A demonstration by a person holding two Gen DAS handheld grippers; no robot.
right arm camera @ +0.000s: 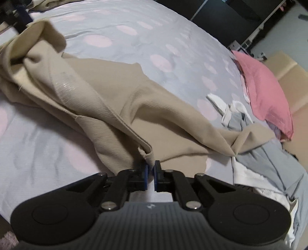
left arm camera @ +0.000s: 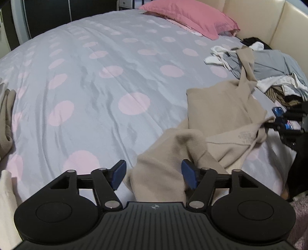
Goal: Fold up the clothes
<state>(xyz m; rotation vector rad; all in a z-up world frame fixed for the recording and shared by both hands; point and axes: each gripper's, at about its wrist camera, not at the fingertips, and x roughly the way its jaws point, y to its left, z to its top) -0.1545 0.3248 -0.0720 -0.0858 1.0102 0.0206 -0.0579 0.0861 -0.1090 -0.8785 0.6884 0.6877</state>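
A beige garment (left arm camera: 221,107) (right arm camera: 107,92) lies crumpled on the grey bedcover with pink dots (left arm camera: 96,77). My left gripper (left arm camera: 154,171) is open wide near the bed's front edge. One end of the garment lies between its blue pads (left arm camera: 189,176) and rests against the right one, clear of the left. My right gripper (right arm camera: 151,165) is shut on the garment's hem, which runs up to its fingertips. The left wrist view shows it at the right edge (left arm camera: 284,123), where the cloth is drawn toward it.
A pink pillow (left arm camera: 192,17) (right arm camera: 265,92) lies by the cream headboard (left arm camera: 259,19). A pile of grey, white and dark clothes (left arm camera: 269,67) (right arm camera: 269,163) sits beyond the garment. A folded beige item (left arm camera: 5,119) and a white cloth (left arm camera: 5,202) lie at the left edge.
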